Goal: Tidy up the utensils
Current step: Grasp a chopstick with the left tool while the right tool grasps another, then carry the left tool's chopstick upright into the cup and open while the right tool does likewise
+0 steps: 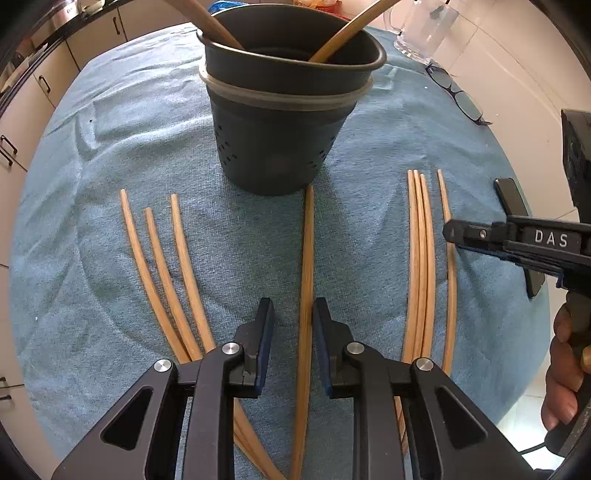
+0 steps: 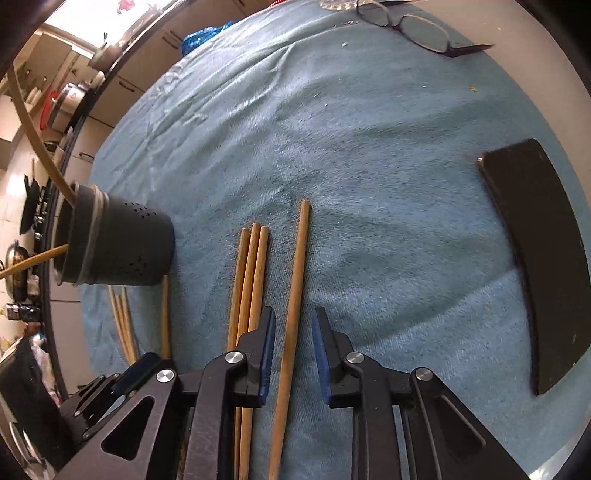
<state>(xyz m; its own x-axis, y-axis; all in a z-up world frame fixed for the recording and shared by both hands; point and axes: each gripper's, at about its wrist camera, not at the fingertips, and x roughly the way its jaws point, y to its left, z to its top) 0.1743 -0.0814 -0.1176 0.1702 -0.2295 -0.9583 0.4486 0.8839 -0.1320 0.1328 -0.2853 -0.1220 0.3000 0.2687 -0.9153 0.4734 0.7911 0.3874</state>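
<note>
A dark perforated utensil holder stands on a blue towel with two wooden sticks in it; it also shows in the right wrist view. Several wooden chopsticks lie on the towel. My left gripper is open, its jaws either side of a single middle chopstick. Three chopsticks lie to its left. My right gripper is open, its jaws straddling the outermost chopstick, next to a bundle of three chopsticks. The right gripper also shows in the left wrist view.
A black phone lies on the towel to the right. Eyeglasses and a glass mug sit at the far edge. Kitchen cabinets and a counter with pots lie beyond the table.
</note>
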